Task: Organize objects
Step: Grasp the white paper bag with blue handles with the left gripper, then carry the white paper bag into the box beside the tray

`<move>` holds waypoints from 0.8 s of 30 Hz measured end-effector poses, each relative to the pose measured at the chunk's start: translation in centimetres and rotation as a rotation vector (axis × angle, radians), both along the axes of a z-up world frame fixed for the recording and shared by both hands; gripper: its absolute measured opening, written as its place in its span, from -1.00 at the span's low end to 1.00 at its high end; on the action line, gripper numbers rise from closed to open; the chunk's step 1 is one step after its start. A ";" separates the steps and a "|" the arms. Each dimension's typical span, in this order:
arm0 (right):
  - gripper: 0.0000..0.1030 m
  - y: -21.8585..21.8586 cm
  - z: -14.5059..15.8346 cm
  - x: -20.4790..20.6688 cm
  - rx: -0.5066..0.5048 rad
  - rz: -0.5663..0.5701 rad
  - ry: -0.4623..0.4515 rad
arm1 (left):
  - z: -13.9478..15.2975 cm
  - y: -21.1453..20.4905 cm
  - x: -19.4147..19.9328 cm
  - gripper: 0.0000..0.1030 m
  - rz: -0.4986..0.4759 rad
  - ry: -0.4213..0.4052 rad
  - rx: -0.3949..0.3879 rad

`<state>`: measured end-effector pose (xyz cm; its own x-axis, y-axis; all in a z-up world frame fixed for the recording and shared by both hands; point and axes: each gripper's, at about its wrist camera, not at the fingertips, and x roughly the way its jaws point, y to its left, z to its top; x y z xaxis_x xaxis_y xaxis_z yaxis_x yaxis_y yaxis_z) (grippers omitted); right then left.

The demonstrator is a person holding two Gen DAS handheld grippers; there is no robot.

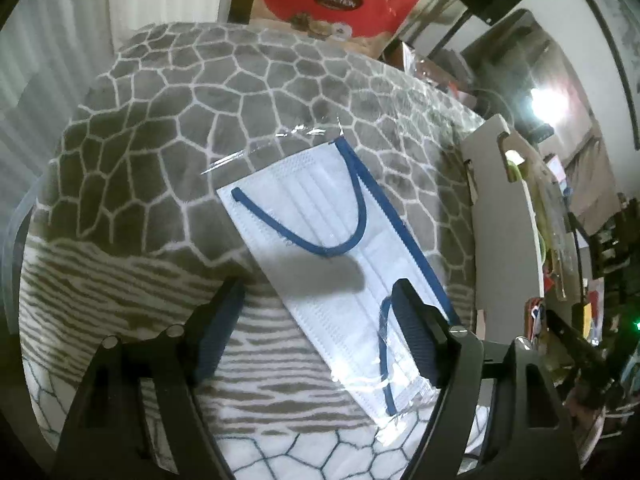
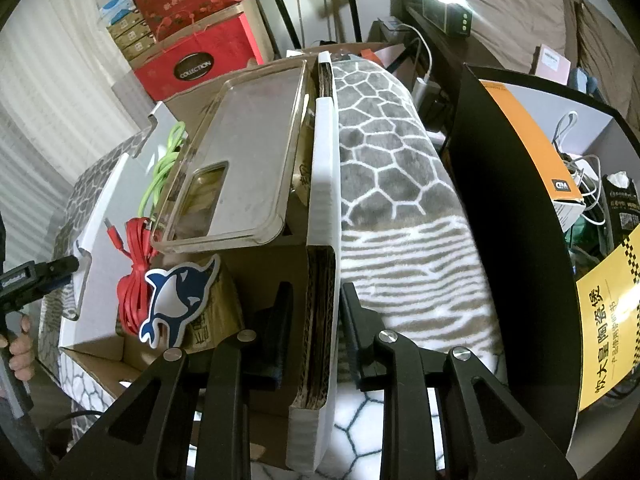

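Note:
A white face mask with blue straps, in a clear wrapper (image 1: 340, 264), lies on the grey patterned blanket (image 1: 200, 120). My left gripper (image 1: 316, 312) is open just above the mask's near end, its right finger over the mask. My right gripper (image 2: 314, 324) is shut on the white wall of a cardboard box (image 2: 322, 208). In the box lie a clear phone case (image 2: 240, 168), a red cable (image 2: 132, 280), a green cable (image 2: 160, 172) and a blue dolphin sticker (image 2: 176, 296).
The box's side (image 1: 500, 220) stands right of the mask. A red gift bag (image 1: 336, 0) stands behind the blanket. A black box with an orange packet (image 2: 520, 208) stands at the right, and stacked red boxes (image 2: 188, 32) at the back.

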<state>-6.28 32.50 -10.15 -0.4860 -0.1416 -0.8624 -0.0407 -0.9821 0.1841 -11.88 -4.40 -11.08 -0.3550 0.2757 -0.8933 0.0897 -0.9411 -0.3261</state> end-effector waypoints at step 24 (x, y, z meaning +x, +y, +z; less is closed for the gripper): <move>-0.52 0.0 -0.2 0.1 0.006 0.001 0.000 | 4.4 1.5 -1.8 -0.99 -0.019 0.127 0.308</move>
